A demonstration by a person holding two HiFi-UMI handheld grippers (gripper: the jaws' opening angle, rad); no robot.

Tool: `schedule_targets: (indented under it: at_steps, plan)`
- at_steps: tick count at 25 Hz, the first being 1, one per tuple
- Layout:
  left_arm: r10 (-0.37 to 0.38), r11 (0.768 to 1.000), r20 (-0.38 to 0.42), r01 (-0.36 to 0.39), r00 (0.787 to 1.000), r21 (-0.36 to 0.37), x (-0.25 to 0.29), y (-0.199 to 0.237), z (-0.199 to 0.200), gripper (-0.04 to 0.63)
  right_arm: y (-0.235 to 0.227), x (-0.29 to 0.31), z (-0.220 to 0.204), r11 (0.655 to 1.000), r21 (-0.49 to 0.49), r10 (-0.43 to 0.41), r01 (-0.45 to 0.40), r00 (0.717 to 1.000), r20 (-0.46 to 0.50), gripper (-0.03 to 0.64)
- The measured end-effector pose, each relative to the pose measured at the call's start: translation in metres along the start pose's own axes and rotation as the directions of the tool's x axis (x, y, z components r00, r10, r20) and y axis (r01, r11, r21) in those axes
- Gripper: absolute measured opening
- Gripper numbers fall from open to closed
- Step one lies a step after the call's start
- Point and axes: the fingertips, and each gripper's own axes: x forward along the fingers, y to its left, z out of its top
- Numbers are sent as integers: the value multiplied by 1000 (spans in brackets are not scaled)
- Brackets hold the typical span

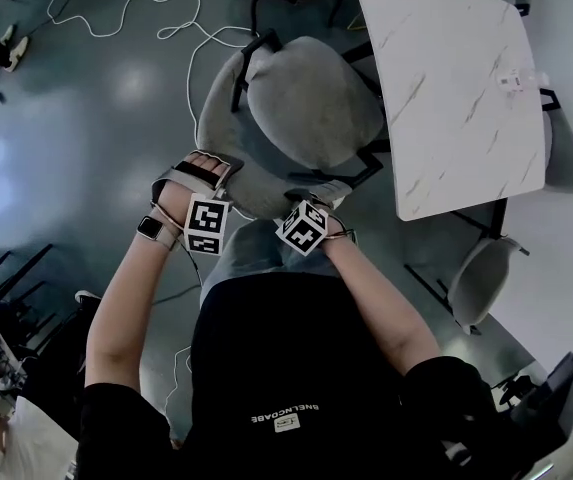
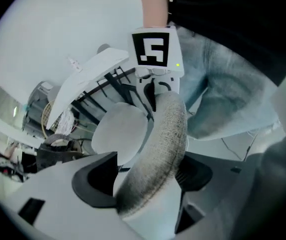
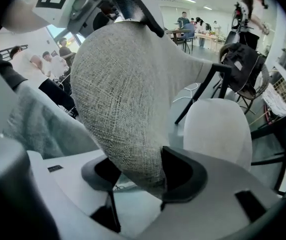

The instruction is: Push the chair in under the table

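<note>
The chair [image 1: 311, 108] is standing pulled out on the floor, just beside the table [image 1: 456, 88], its seat not yet under the top. The right tool [image 3: 147, 176] is clamping the padded backrest [image 3: 118, 94], with fabric pressing on both pads. The left tool [image 2: 143, 184] is straddling the same rim with its jaws wide and a gap showing at 1 pad (so it is gripping nothing). The chair is looking light enough to slide but bulky, and its upholstery soft and yielding over a stiff shell. Taking hold on the backrest rim with 2 tools spaced apart is looking best, since 1-sided pushing is likely turning it aside.
</note>
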Motion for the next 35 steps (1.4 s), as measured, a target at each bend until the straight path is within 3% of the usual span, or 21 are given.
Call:
schedule_targets:
  at_steps: [2, 4, 5, 9, 10, 11, 12, 13, 15, 17, 18, 19, 20, 21, 23, 25, 29, 31, 35]
  plan:
    - [54, 982, 8, -52, 999, -184, -15, 7, -7, 314, -4, -1, 2, 1000, 1, -8, 8, 1000, 8, 221]
    - [97, 926, 31, -78, 995, -370, -29, 11, -14, 314, -6, -1, 2, 1000, -3, -11, 11, 1000, 9, 221]
    - [111, 900, 35, -85, 993, -427, -34, 10, -16, 314, -5, -1, 2, 1000, -11, -7, 7, 1000, 5, 221]
    - [119, 872, -15, -112, 993, -476, -43, -1, -18, 314, 5, 5, -1, 997, -81, 17, -20, 999, -36, 222]
    - [131, 847, -17, -121, 991, -517, -49, 0, -19, 314, 6, 6, -2, 995, -95, 17, -21, 999, -41, 222]
    - [156, 799, -6, -130, 988, -586, -58, 3, -21, 314, 5, 7, -3, 994, -102, 18, -22, 999, -44, 222]
    - [199, 722, 16, -135, 980, -679, -69, 8, -25, 313, 4, 8, -4, 994, -104, 20, -25, 999, -45, 222]
    - [256, 611, 43, -128, 966, -781, -81, 15, -29, 313, 3, 8, -4, 994, -104, 23, -28, 999, -46, 222]
    - [389, 328, 82, -55, 918, -943, -100, 28, -41, 313, 3, 9, -6, 993, -111, 27, -33, 998, -52, 222]
    - [483, 47, 68, 52, 873, -998, -106, 35, -54, 313, 3, 10, -7, 992, -123, 27, -34, 998, -58, 222]
    - [502, -75, 45, 95, 863, -993, -104, 35, -60, 313, 3, 11, -7, 991, -127, 28, -36, 998, -59, 222]
    - [506, -180, 17, 124, 863, -976, -99, 33, -66, 313, 4, 11, -7, 991, -130, 31, -38, 998, -60, 222]
    - [499, -268, -13, 141, 866, -953, -92, 30, -70, 313, 5, 11, -7, 990, -132, 33, -41, 998, -61, 222]
    - [490, -342, -40, 150, 871, -928, -83, 28, -73, 313, 5, 11, -6, 990, -135, 35, -43, 998, -61, 223]
    - [478, -447, -74, 169, 875, -879, -65, 26, -76, 313, 6, 11, -6, 989, -143, 35, -43, 998, -61, 223]
    - [476, -509, -76, 204, 876, -836, -50, 29, -73, 313, 6, 11, -7, 987, -152, 33, -42, 998, -59, 222]
    - [457, -581, -79, 230, 886, -780, -22, 38, -63, 313, 6, 13, -11, 983, -178, 31, -41, 998, -62, 222]
    - [439, -585, -115, 186, 891, -790, -14, 41, -66, 313, 6, 14, -11, 983, -178, 36, -47, 997, -63, 222]
    - [418, -531, -166, 92, 893, -842, -5, 43, -71, 306, 3, 14, -8, 987, -157, 39, -45, 998, -45, 222]
